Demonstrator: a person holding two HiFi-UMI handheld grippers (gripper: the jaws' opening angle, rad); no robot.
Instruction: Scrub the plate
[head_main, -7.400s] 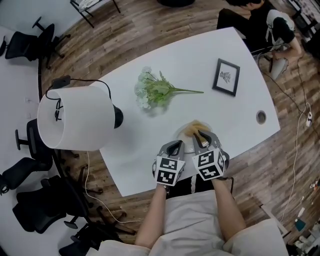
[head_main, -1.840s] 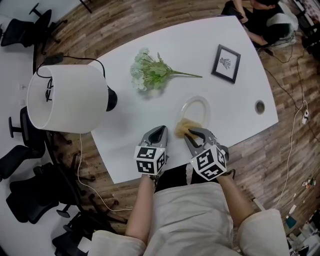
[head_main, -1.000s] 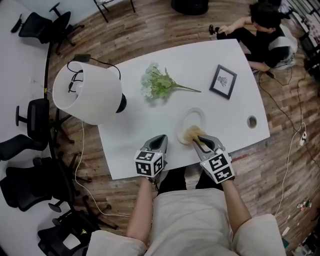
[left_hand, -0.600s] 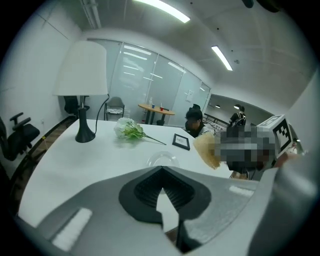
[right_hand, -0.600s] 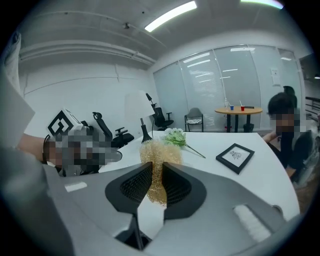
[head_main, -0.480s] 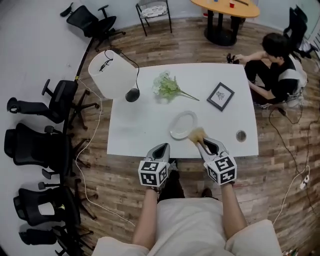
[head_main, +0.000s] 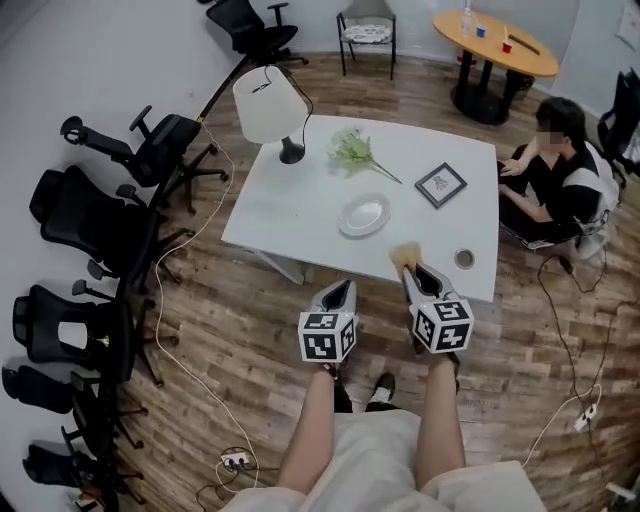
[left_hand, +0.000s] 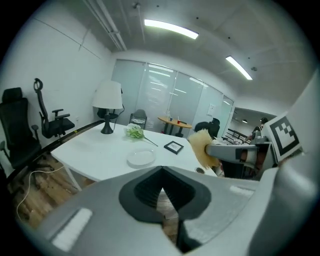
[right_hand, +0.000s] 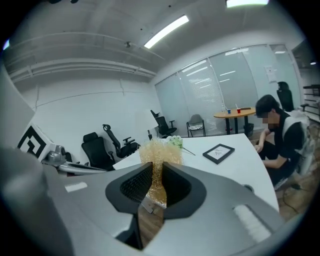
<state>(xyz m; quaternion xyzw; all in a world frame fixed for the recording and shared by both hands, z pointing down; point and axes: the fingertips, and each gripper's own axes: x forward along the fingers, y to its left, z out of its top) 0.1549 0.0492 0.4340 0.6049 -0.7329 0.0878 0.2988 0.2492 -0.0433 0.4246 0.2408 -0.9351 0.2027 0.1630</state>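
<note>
The white plate (head_main: 363, 216) lies alone on the white table (head_main: 290, 215), well away from both grippers. My right gripper (head_main: 411, 271) hangs over the table's near edge, shut on a yellow scrub pad (head_main: 405, 254). In the right gripper view the scrub pad (right_hand: 159, 151) sticks up between the jaws of the right gripper (right_hand: 157, 167). My left gripper (head_main: 343, 288) is shut and empty over the wooden floor, short of the table. In the left gripper view the left gripper (left_hand: 162, 170) points at the plate (left_hand: 141, 158), and the scrub pad (left_hand: 202, 146) shows at right.
On the table stand a white lamp (head_main: 270, 104), a bunch of flowers (head_main: 352, 150), a framed picture (head_main: 441, 185) and a round cable hole (head_main: 464, 259). A person (head_main: 556, 180) sits at the table's right end. Black office chairs (head_main: 95, 210) line the left; a round wooden table (head_main: 496, 32) stands behind.
The view has drawn far back from the table. Both grippers came away from the plate towards me; the right one took the scrub pad off the plate.
</note>
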